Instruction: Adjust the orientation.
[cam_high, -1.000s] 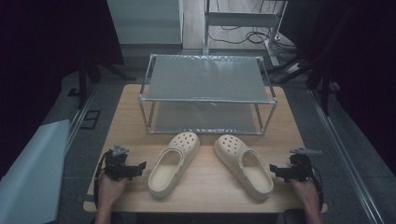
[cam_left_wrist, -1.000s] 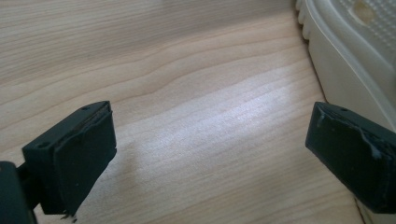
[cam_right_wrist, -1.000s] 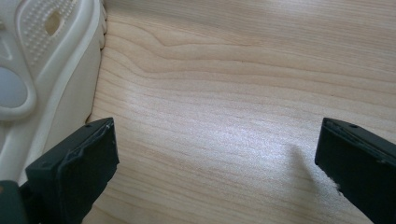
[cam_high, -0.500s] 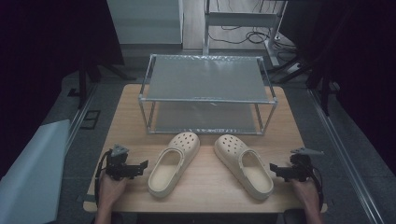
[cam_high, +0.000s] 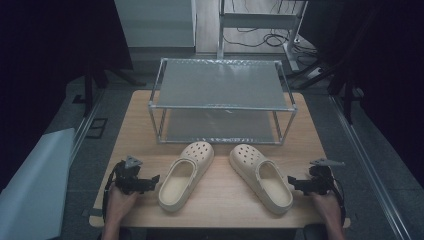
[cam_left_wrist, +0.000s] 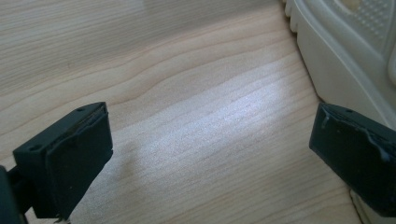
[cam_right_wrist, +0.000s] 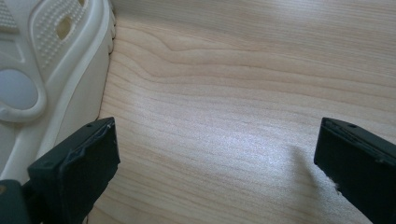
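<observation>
Two cream clogs lie on the wooden table (cam_high: 220, 200) with toes toward the rack. The left clog (cam_high: 186, 174) is just right of my left gripper (cam_high: 152, 181), which rests low on the table, open, with nothing between its jaws. In the left gripper view (cam_left_wrist: 210, 154) the clog's sole edge (cam_left_wrist: 345, 60) sits close to the right jaw. The right clog (cam_high: 261, 176) lies just left of my right gripper (cam_high: 292, 182), also open and empty. The right gripper view (cam_right_wrist: 215, 163) has that clog's side (cam_right_wrist: 60, 70) at the upper left.
A two-tier metal wire rack (cam_high: 220, 82) stands across the back half of the table, both shelves bare. A pale sheet (cam_high: 35, 185) lies on the floor to the left. Cables and stand legs (cam_high: 280, 35) sit on the floor beyond the table.
</observation>
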